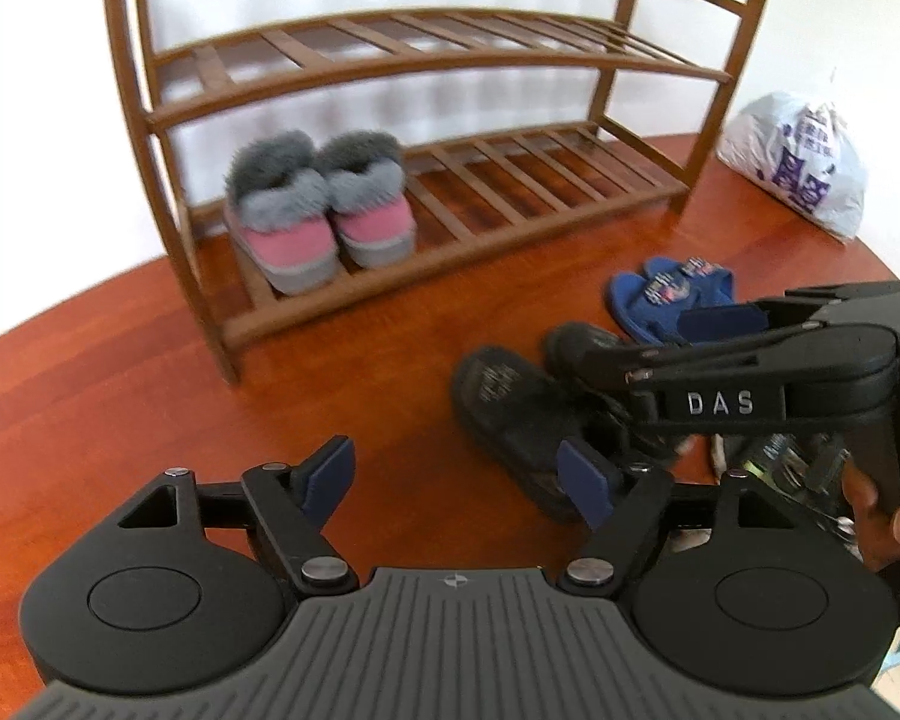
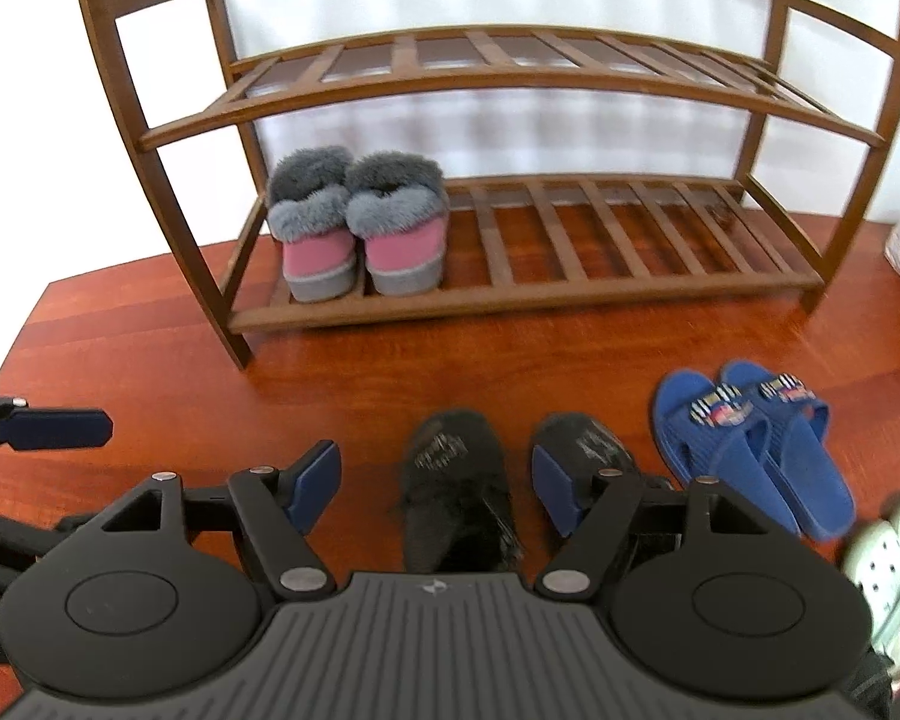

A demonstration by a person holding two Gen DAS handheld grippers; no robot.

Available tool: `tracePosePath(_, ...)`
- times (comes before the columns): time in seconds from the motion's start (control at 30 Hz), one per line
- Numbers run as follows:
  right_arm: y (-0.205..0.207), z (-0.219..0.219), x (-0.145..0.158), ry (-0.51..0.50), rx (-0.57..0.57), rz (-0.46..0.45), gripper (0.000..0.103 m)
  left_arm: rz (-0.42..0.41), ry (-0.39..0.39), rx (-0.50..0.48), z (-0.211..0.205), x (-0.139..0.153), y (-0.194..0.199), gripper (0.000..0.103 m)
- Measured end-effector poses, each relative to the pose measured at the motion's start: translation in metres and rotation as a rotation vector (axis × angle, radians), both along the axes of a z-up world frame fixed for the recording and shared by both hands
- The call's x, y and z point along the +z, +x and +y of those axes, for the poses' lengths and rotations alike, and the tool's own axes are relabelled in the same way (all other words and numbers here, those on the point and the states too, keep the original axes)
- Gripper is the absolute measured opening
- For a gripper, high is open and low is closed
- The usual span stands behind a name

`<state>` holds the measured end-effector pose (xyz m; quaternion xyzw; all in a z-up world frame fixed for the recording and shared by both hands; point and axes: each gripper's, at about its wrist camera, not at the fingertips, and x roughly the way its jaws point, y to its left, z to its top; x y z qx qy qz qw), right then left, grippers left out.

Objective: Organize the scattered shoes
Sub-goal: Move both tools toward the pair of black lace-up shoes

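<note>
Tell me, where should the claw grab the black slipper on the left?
Probably by the heel rim of the left black slipper, coming from above on the near side. It lies flat on the floor, toe toward the rack, open end nearest the right claw, whose jaws stand open and empty. That edge looks thin enough to pinch.

Left tongs (image 1: 456, 480) open over the wooden floor (image 1: 120, 372), nothing between the blue pads (image 1: 330, 477). Pink slippers (image 1: 321, 210) side by side at the left end of the rack's (image 1: 426, 69) bottom shelf. Black slippers (image 1: 510, 414) and blue sandals (image 1: 660, 294) on the floor at right, partly hidden by the right tongs (image 1: 660, 342). White bag (image 1: 801, 162) beside the rack.
</note>
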<state>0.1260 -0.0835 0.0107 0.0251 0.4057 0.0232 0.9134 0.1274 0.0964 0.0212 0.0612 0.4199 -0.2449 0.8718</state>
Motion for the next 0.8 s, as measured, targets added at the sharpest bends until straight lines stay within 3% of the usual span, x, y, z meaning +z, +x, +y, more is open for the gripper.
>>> tracePosePath(0.37, -0.009, -0.054, -0.014, -0.035, 0.002, 0.027, 0.077, 0.063, 0.038, 0.053, -0.055, -0.033, -0.012, 0.078)
tracePosePath(0.8, -0.004, -0.12, -0.044, -0.012, 0.052, 0.075, 0.079, 0.12, 0.036, 0.185, -0.115, -0.066, 0.015, 0.08)
